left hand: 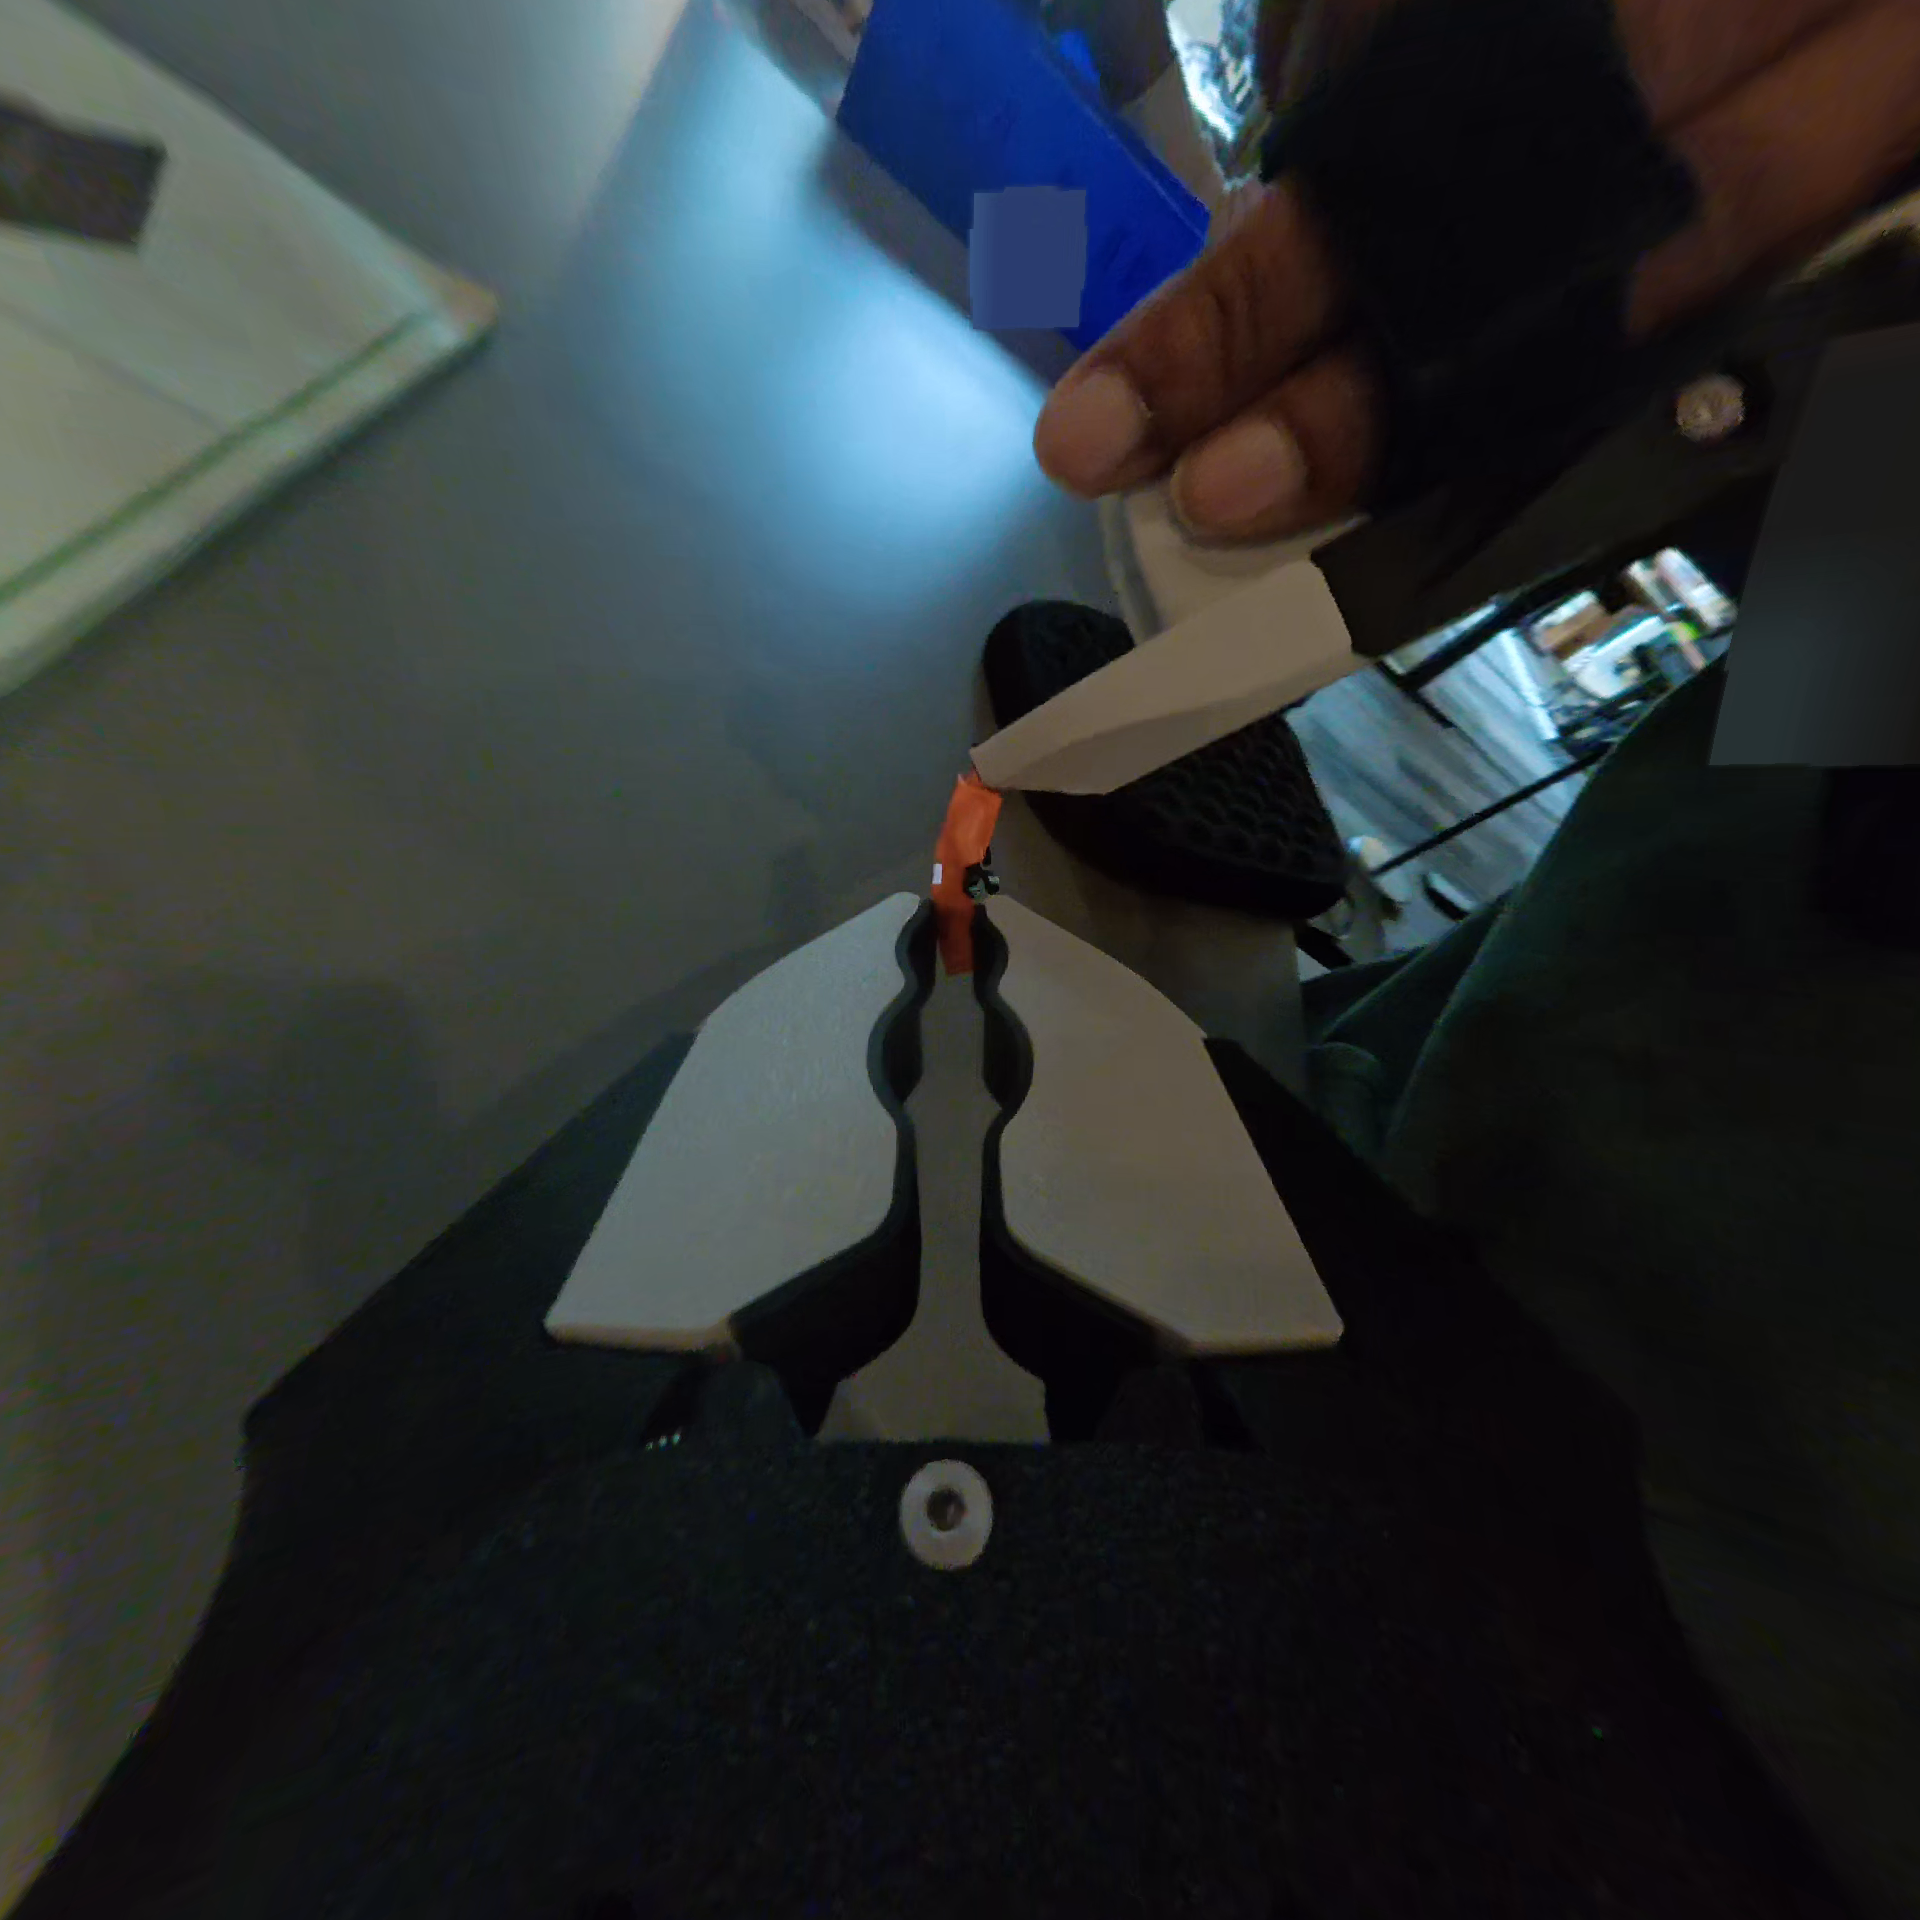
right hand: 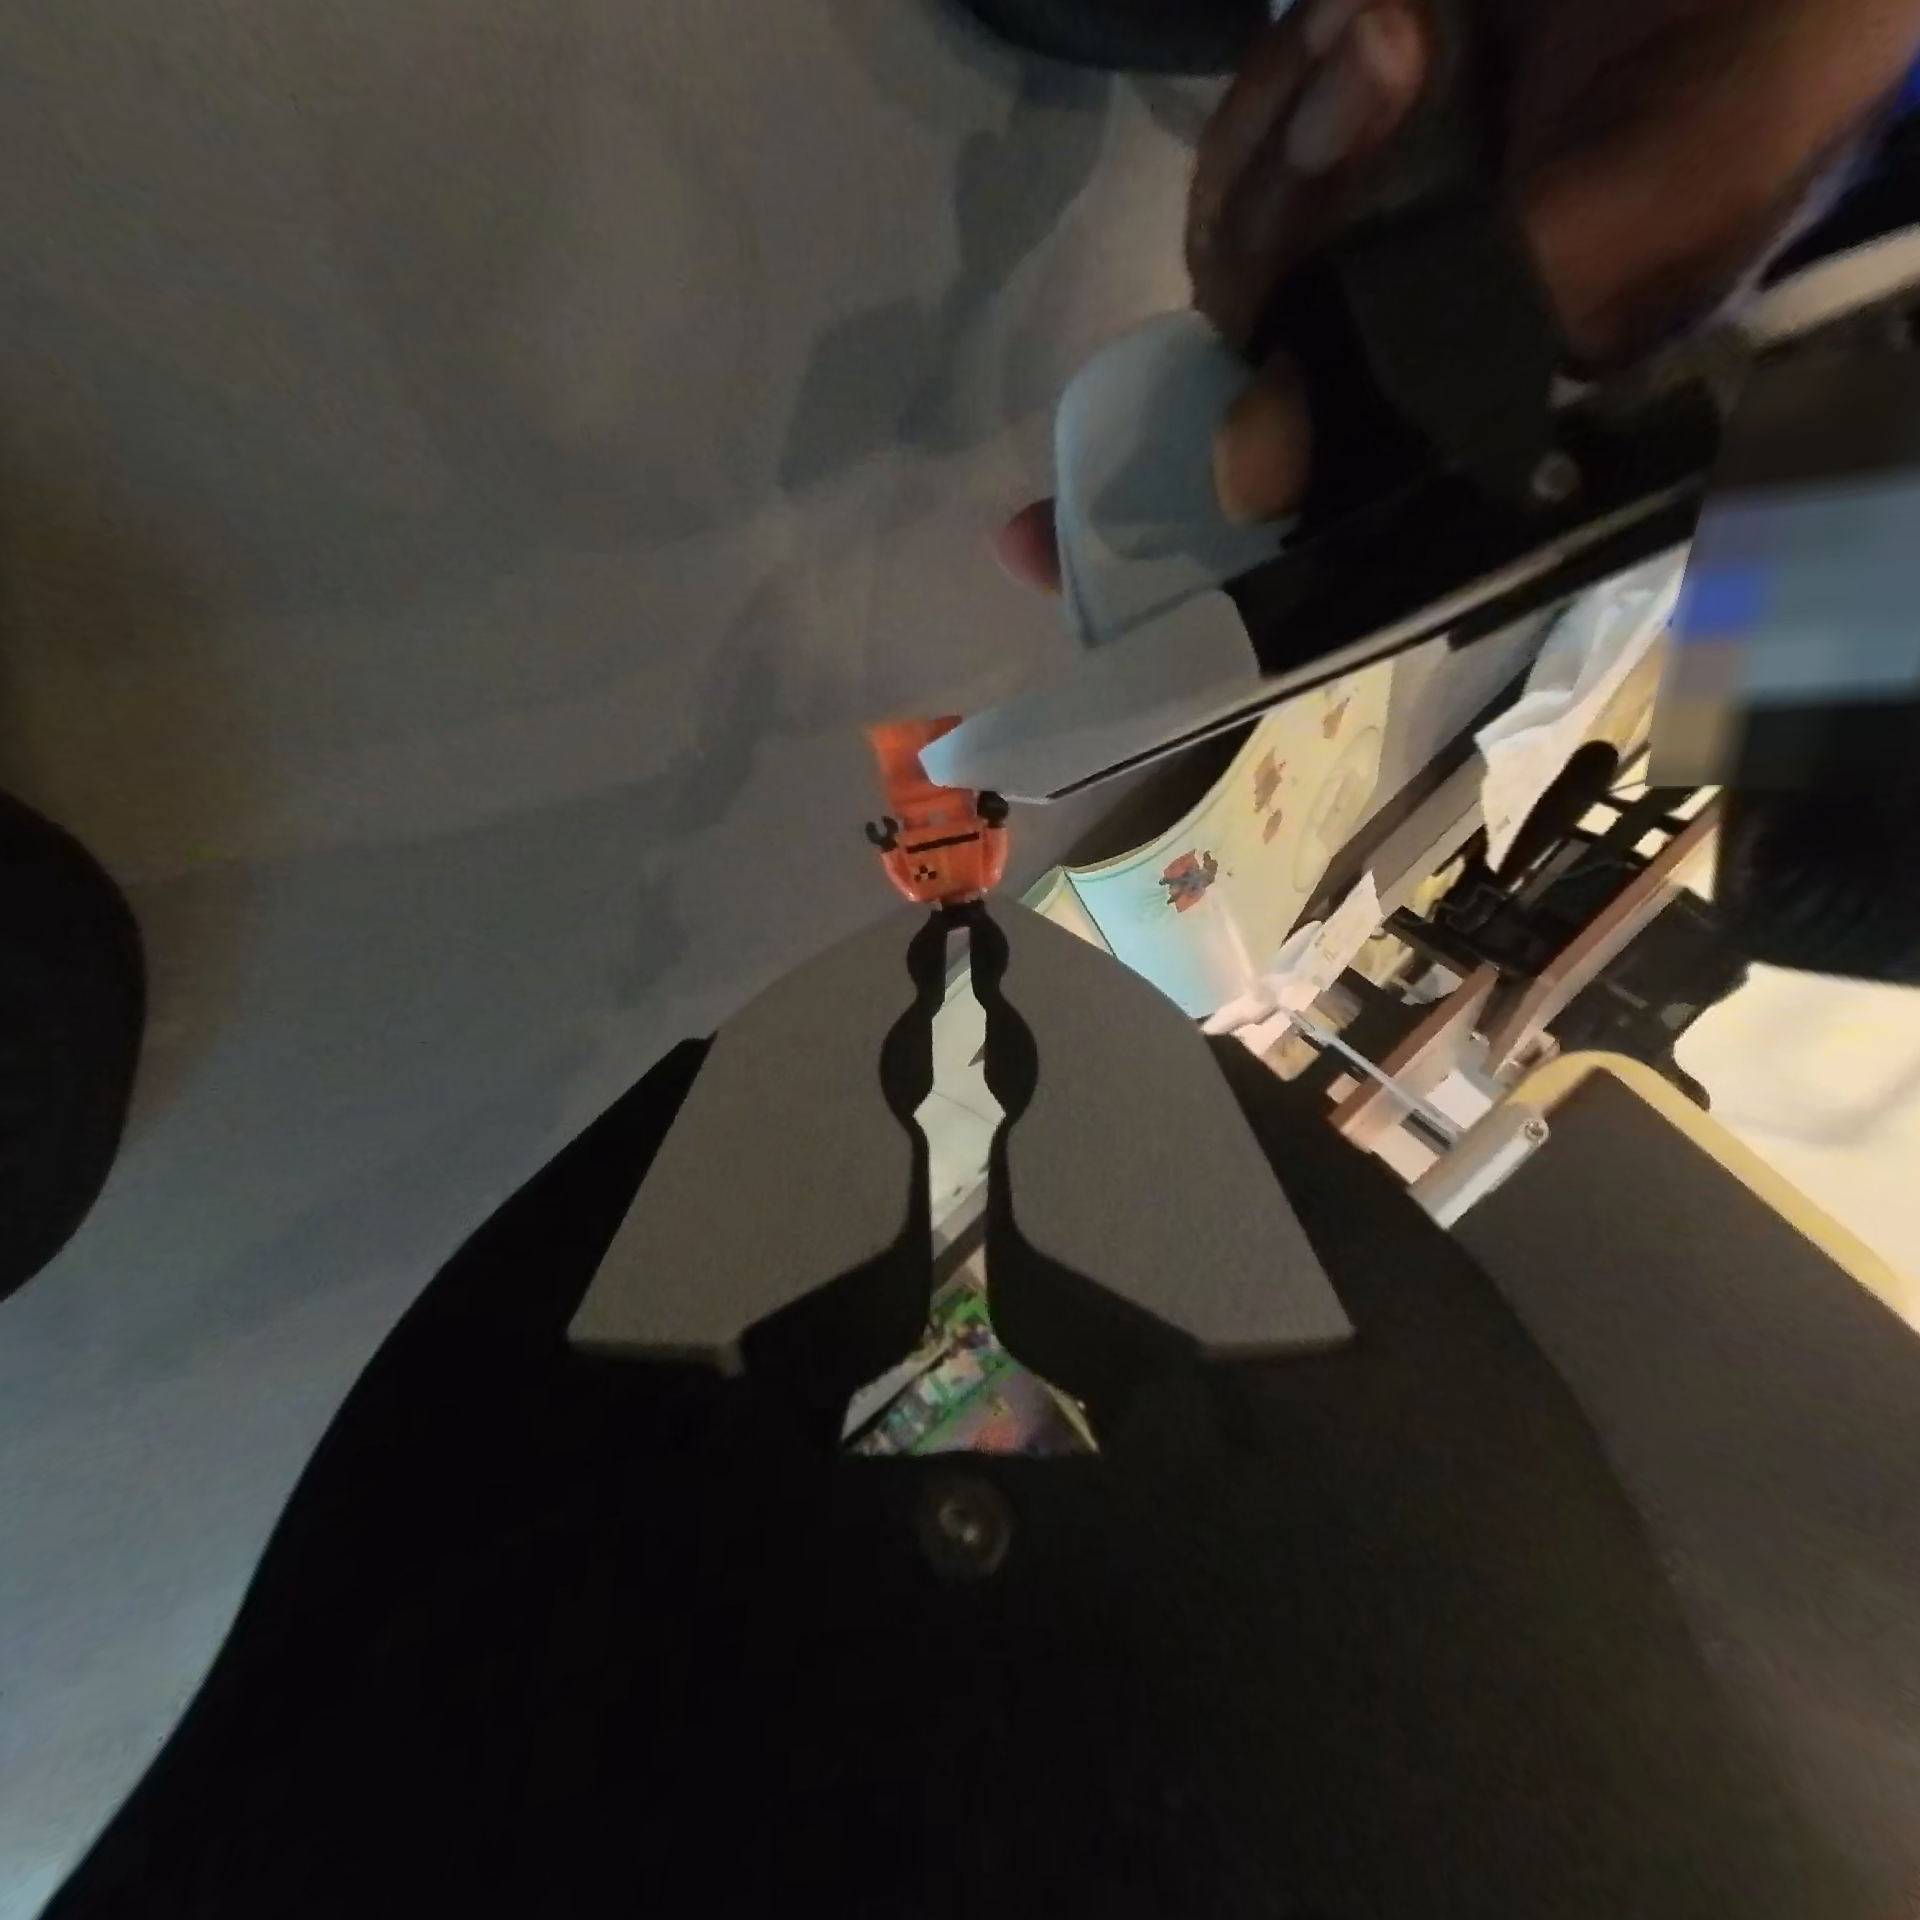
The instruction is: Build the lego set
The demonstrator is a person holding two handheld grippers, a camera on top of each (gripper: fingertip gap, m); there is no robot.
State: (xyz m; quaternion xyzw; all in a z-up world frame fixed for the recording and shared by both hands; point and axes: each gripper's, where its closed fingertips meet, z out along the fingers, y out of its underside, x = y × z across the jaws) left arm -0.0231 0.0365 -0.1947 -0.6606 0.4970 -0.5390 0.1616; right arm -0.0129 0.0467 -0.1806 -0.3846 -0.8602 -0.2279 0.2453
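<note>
A small orange lego minifigure with black hands is held in the air between both grippers. In the left wrist view my left gripper is shut on its near end. The right gripper comes in from the upper right and its pale tip touches the far end. In the right wrist view my right gripper is shut on a black part at the near end of the minifigure. The left gripper comes in from the upper right and pinches the orange far end.
A white booklet or box lies at the upper left on the grey table. A blue box stands at the back. A person's hands hold the grippers. A black mesh object is behind the minifigure.
</note>
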